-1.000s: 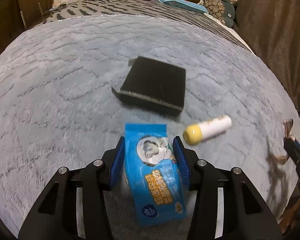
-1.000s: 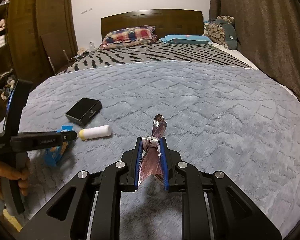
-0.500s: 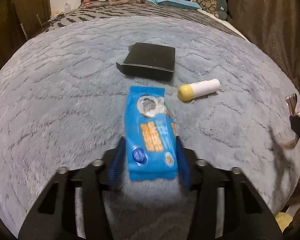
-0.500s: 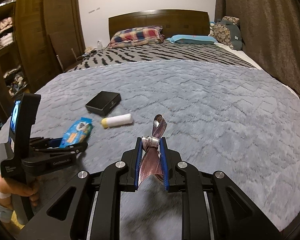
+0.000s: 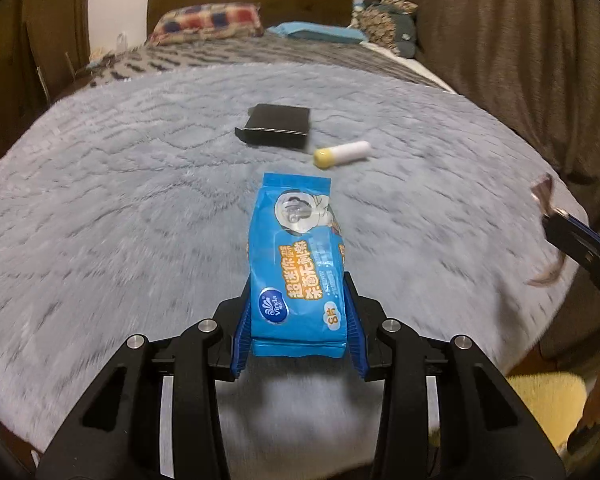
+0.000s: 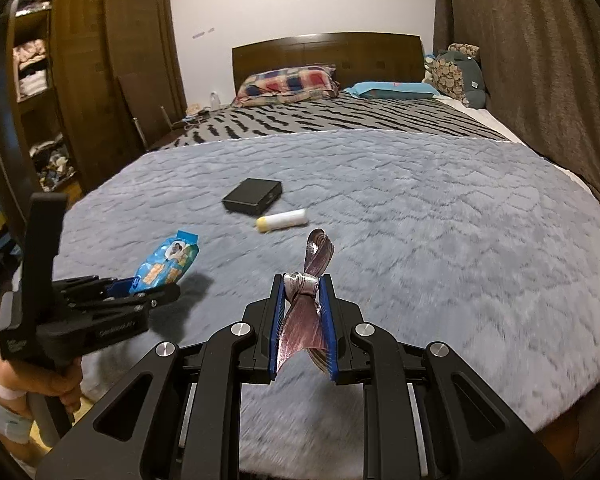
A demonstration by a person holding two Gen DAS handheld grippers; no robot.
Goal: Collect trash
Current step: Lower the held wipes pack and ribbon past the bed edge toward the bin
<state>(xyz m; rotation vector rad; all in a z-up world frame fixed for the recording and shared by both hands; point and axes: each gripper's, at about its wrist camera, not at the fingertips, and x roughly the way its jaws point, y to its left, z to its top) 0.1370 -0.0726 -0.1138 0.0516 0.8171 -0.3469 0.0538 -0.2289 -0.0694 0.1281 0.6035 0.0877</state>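
Nearest the cameras, both grippers were already loaded. The left gripper [image 5: 299, 312] clenched a blue wipes packet [image 5: 298, 256] by its lower end, the blue pads pressed on its two sides; its jaws had just been closing, with the packet between them. The packet stood lifted clear of the grey blanket [image 5: 100, 220], nearer the foot edge than the black box [image 5: 278, 126], which serves here as the landmark. The right gripper [image 6: 302, 320] was clamped tight on a knotted pinkish foil wrapper [image 6: 304, 312], a loop of it sticking up past the fingertips and its tail hanging below; it too hung above the blanket, on the near side of the box and off to the box's right.

So two pieces of trash looked collected but not yet dropped anywhere; no bin or bag showed in either view, so where they should go could not be told.

Farther out, the black box lay flat on the blanket, untouched. Just beside it, on its near right side, lay a white tube with a yellow cap [image 5: 342, 155], apart from the box. If those two count as trash, they were what remained. Beyond the box came the striped bedding [image 6: 340, 120], then the pillows at the headboard.
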